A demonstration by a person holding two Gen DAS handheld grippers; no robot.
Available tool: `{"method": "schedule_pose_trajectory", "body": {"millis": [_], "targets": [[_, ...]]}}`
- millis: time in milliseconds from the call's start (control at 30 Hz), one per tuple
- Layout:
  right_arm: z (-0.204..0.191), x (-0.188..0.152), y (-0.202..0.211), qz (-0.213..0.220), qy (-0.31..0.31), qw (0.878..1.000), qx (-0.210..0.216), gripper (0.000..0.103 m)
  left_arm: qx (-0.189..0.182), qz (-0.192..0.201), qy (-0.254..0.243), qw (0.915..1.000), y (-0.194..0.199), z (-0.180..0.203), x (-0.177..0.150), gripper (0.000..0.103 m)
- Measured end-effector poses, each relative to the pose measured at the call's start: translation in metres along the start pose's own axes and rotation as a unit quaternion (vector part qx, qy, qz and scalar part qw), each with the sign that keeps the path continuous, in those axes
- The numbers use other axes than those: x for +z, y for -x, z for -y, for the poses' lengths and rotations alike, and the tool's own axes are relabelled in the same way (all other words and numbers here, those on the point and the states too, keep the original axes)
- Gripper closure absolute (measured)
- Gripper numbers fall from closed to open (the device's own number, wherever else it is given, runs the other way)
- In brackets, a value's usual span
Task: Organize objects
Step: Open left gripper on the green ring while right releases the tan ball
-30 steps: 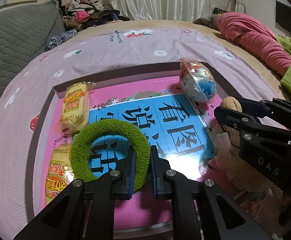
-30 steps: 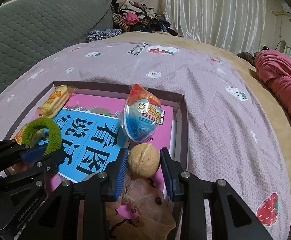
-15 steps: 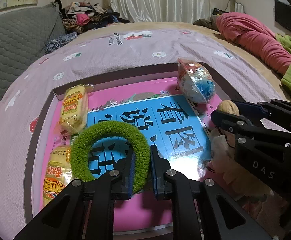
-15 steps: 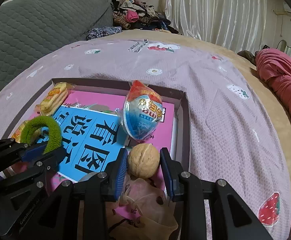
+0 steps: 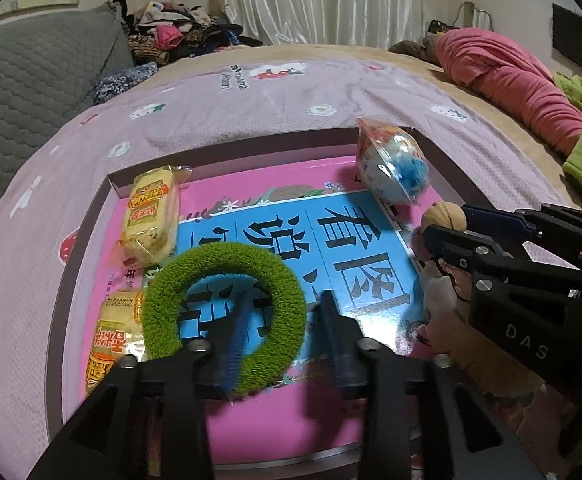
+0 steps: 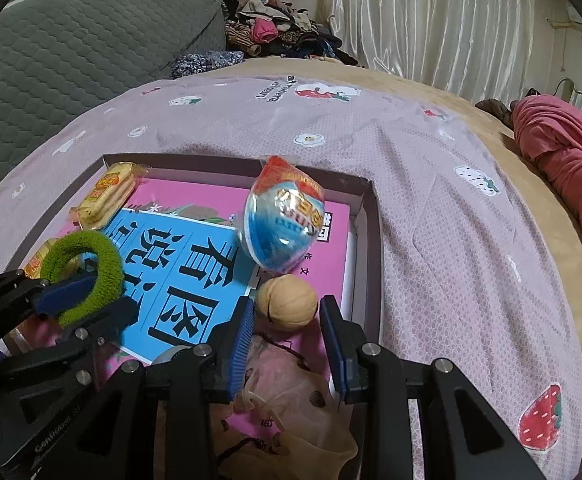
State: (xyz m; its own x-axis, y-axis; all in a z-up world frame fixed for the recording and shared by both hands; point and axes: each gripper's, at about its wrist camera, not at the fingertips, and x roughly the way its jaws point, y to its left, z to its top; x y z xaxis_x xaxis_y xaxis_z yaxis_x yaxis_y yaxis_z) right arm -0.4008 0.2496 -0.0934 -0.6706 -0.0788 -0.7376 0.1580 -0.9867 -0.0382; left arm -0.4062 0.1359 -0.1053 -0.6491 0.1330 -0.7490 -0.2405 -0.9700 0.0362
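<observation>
Two wrist fisheyes, side by side, both looking steeply down into one shallow box on a bed.

The left wrist view sits close above the box's [image 5: 103, 216] near left part, facing forward over the green ring [image 5: 225, 312] toward the curtains [image 5: 331, 0]; the right gripper [image 5: 445, 224] juts in from its right edge. The right wrist view hangs just as close over the near right corner — facing the same way, with the left gripper [image 6: 87, 300] at its lower left. Both share the box [image 6: 373, 240], the blue-and-pink book [image 5: 331, 240] (its big characters read upside down), the ring [image 6: 83, 276], the walnut [image 6: 287, 298] and the pink bedspread [image 6: 411, 160] beyond.
</observation>
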Motion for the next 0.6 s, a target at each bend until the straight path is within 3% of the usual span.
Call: {"method": "schedule_pose_trajectory", "body": {"millis": [367, 467, 600], "targets": [[-0.001, 0.004, 0.012, 0.018, -0.003, 1.0, 0.001, 0.064, 0.005, 0.003, -0.001, 1.0, 0.003, -0.001, 0.0, 0.044], [-0.001, 0.005, 0.016, 0.026, -0.004, 1.0, -0.001, 0.064, 0.008, 0.006, -0.003, 0.9999, 0.006, 0.0, 0.001, 0.035], [0.001, 0.006, 0.021, 0.033, -0.006, 0.999, 0.004, 0.057, 0.011, 0.007, -0.005, 0.9999, 0.008, -0.001, 0.0, 0.029]]}}
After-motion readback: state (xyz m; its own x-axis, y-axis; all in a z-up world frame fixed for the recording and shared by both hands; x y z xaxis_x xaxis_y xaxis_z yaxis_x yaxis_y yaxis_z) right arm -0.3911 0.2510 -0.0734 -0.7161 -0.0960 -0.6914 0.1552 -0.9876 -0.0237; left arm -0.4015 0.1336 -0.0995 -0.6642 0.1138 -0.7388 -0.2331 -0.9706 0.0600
